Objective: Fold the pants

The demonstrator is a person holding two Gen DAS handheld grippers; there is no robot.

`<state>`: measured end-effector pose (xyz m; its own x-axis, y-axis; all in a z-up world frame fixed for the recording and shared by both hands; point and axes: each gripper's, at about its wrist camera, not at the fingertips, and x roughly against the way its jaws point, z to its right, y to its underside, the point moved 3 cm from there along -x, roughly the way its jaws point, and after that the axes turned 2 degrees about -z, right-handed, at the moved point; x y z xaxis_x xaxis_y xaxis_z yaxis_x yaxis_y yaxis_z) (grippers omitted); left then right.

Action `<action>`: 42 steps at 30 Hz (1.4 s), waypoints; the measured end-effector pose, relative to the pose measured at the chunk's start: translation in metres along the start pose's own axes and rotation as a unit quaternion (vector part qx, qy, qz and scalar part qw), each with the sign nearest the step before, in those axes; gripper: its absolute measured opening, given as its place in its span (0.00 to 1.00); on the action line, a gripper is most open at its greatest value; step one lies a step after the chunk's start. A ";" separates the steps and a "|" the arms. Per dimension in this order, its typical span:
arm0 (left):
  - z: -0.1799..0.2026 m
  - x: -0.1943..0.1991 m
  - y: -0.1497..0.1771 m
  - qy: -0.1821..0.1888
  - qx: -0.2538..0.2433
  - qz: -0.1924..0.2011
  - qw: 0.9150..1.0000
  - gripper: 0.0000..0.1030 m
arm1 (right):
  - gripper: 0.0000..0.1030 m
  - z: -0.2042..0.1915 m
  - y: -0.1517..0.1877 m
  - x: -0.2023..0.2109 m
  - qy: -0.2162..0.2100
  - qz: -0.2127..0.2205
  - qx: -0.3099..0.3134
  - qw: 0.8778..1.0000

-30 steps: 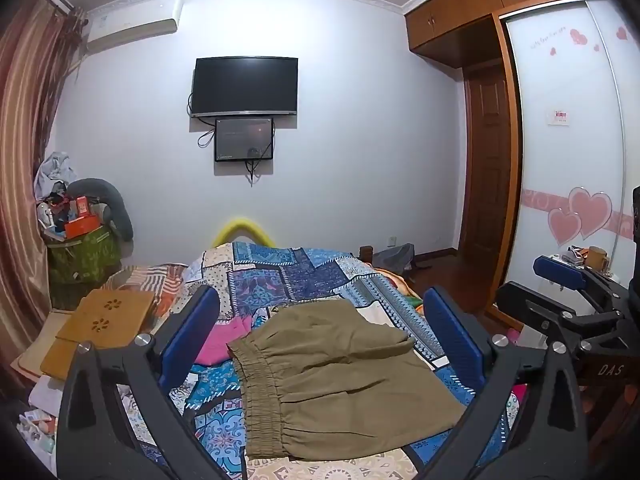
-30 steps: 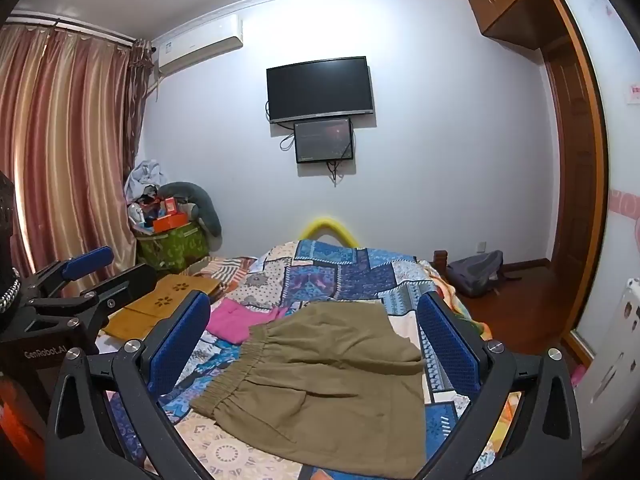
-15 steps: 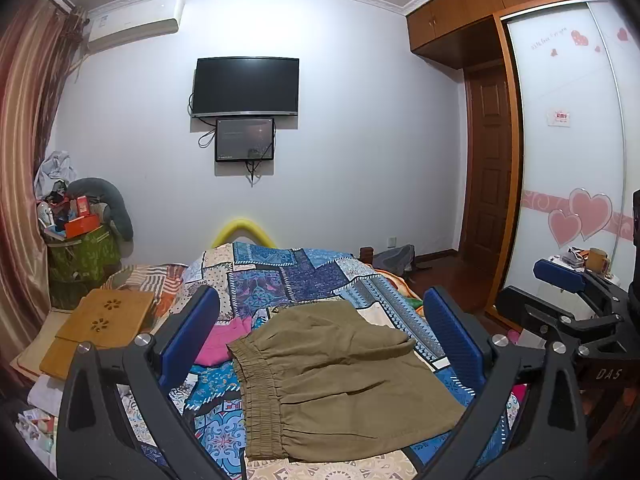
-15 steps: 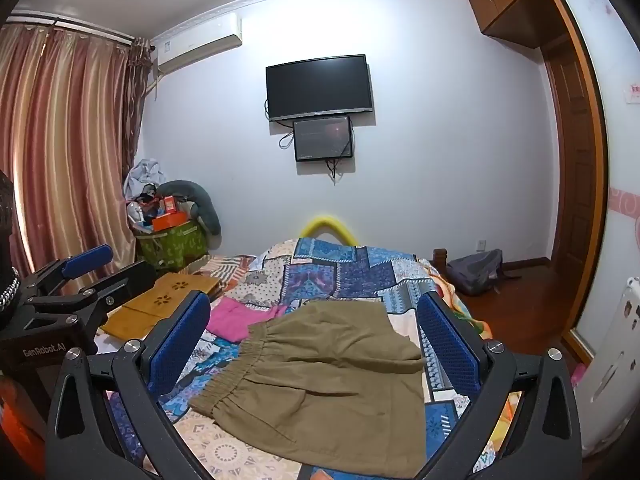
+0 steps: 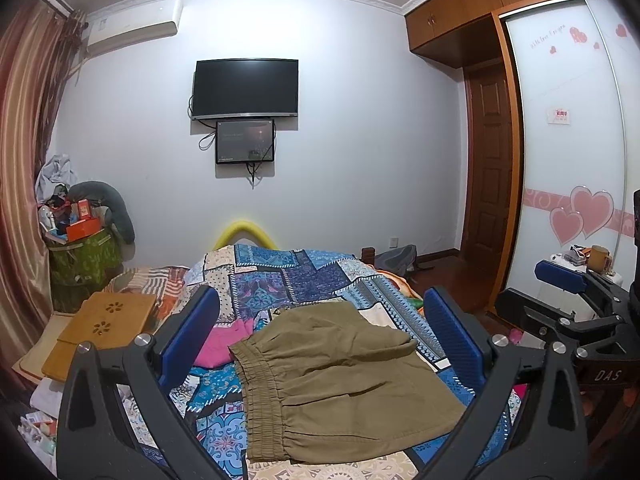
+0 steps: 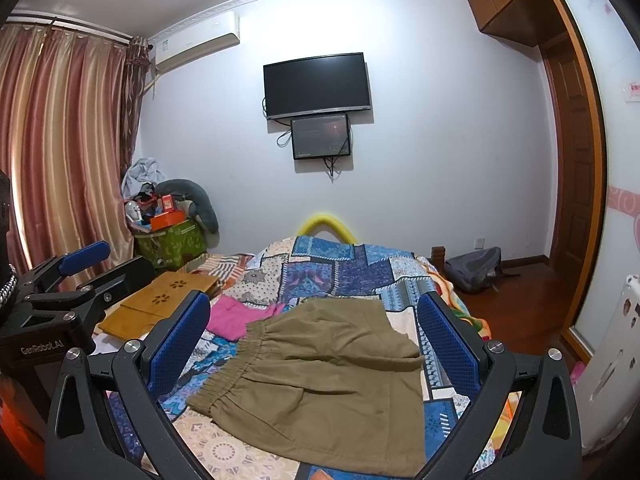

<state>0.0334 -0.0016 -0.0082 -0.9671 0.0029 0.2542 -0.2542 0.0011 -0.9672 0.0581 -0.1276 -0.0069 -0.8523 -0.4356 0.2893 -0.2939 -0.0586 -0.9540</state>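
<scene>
Olive-brown pants lie folded flat on the patchwork bedspread, elastic waistband to the left. They also show in the right wrist view. My left gripper is open and empty, held above and in front of the pants. My right gripper is open and empty too, above the pants. The right gripper shows at the right edge of the left wrist view; the left gripper shows at the left edge of the right wrist view.
A pink garment lies left of the pants. A wooden lap tray sits at the bed's left side. A green basket of clutter stands by the curtain. A grey backpack lies on the floor near the door.
</scene>
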 end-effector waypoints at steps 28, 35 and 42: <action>0.003 0.000 -0.002 0.001 -0.001 0.001 1.000 1.00 | 1.00 0.000 -0.001 0.001 0.004 -0.001 0.002 1.000; 0.003 0.000 -0.002 0.002 -0.001 0.000 1.000 1.00 | 1.00 -0.002 -0.001 0.000 0.005 -0.003 0.004 1.000; 0.001 -0.001 -0.004 0.004 -0.001 -0.001 1.000 1.00 | 1.00 -0.002 -0.002 -0.003 0.007 -0.009 0.005 1.000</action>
<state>0.0354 -0.0031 -0.0047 -0.9665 0.0116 0.2564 -0.2564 0.0022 -0.9666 0.0608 -0.1245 -0.0059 -0.8526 -0.4220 0.3082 -0.3055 -0.0762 -0.9492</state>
